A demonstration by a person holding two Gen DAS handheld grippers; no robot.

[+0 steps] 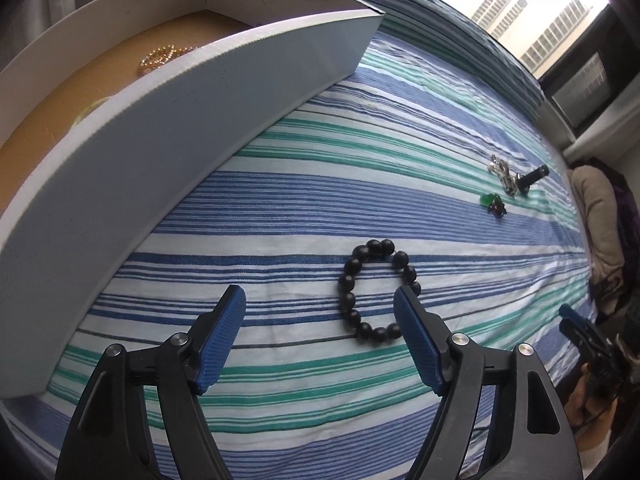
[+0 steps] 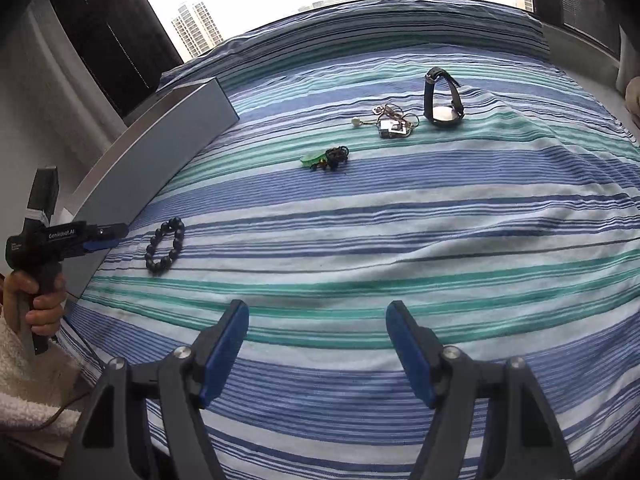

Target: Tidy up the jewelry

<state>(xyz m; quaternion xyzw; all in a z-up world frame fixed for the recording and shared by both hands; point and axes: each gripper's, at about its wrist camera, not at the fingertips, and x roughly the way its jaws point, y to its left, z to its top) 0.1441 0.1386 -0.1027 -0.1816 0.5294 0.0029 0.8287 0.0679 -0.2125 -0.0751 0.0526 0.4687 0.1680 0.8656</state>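
Note:
A black bead bracelet (image 1: 376,292) lies on the striped bedspread, just ahead of my open left gripper (image 1: 320,300), near its right finger; it also shows in the right wrist view (image 2: 166,246). A white box (image 1: 192,92) with a brown floor holds a gold bead bracelet (image 1: 164,56). Farther off lie a green and dark trinket (image 2: 326,158), a silver jewelry cluster (image 2: 392,120) and a black watch (image 2: 442,98). My right gripper (image 2: 318,314) is open and empty above the bedspread. The left gripper (image 2: 104,236) shows from the side beside the box.
The striped bedspread (image 2: 440,220) covers the bed. The box wall (image 2: 160,152) runs along the left. A window with buildings is behind the bed. Folded cloth (image 1: 600,216) lies beyond the bed's right edge.

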